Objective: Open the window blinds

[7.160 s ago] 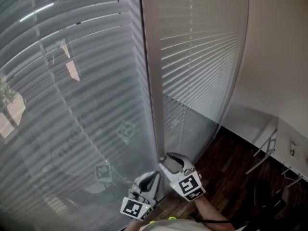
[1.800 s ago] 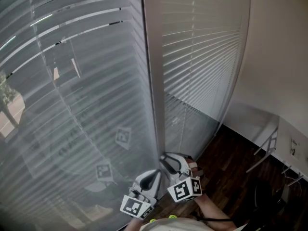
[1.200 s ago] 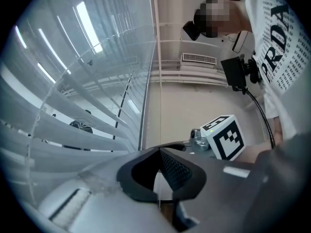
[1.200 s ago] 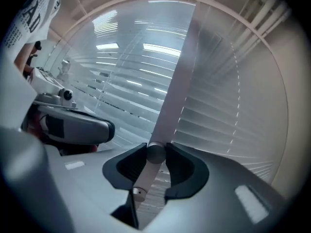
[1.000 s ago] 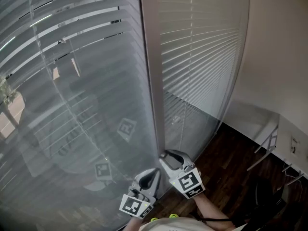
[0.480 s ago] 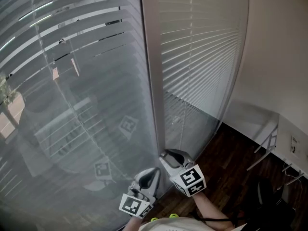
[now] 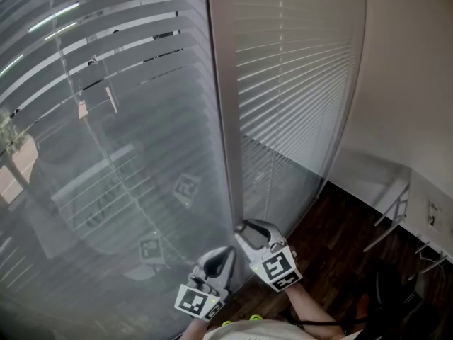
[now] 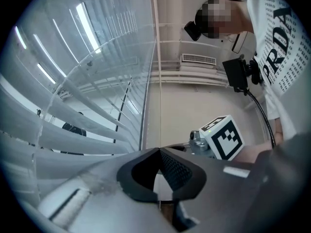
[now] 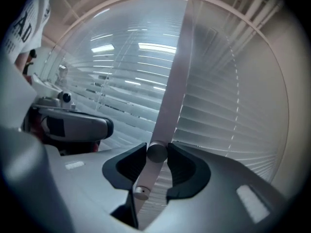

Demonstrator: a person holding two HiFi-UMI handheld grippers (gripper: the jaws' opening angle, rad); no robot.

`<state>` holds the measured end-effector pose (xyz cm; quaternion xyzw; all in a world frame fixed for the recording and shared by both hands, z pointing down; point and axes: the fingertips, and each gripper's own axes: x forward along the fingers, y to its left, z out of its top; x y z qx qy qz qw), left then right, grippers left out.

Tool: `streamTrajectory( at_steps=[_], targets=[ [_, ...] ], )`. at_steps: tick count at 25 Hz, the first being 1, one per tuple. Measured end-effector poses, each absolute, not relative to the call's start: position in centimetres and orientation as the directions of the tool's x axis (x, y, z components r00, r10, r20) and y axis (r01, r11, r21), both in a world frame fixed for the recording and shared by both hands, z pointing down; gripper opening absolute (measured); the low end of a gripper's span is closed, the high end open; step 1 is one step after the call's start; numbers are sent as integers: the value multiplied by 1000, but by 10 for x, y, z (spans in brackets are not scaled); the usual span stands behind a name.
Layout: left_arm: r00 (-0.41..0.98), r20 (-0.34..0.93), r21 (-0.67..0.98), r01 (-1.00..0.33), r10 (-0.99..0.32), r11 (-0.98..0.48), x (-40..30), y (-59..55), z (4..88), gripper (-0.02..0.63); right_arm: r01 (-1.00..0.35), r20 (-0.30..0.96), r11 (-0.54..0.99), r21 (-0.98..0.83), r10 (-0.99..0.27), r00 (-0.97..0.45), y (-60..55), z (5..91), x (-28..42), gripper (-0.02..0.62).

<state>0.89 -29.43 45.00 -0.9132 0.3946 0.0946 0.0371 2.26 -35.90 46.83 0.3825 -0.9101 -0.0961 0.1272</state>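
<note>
Grey slatted blinds (image 7: 106,119) hang behind the glass left of a pale upright frame (image 7: 225,119); their slats stand partly tilted, with dark gaps near the top. Another blind (image 7: 297,69) fills the right pane. My right gripper (image 7: 245,227) is at the foot of the frame. In the right gripper view it (image 9: 157,148) is shut on a round knob (image 9: 156,153) on a pale strip. My left gripper (image 7: 226,253) sits just left of it and lower. Its jaws (image 8: 159,152) meet on a thin cord (image 8: 158,81) that runs straight up.
A white wall (image 7: 410,69) stands to the right, with dark wood floor (image 7: 333,239) below it and a white piece of furniture (image 7: 425,211) at the right edge. The glass mirrors the gripper markers (image 7: 185,188). A person's torso (image 8: 277,47) fills the left gripper view's right side.
The left pane's slats have tilted from nearly flat to partly open, so more shows through. The right gripper's marker cube has rolled back and forth. The left gripper has stayed put.
</note>
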Motion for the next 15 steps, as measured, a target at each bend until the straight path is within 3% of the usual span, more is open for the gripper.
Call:
streamTrajectory(
  at_steps=[9,15],
  targets=[
    [679,-204,3,-720,-705,-694,16,-295,448,-8,-470,210,552,689,-773,-599,-353,474,21,133],
    [676,-200,5,-723,-710,-690,16,-295,449,-8,-397,205,495,773,-787,-581,-355,474,19,126]
  ],
)
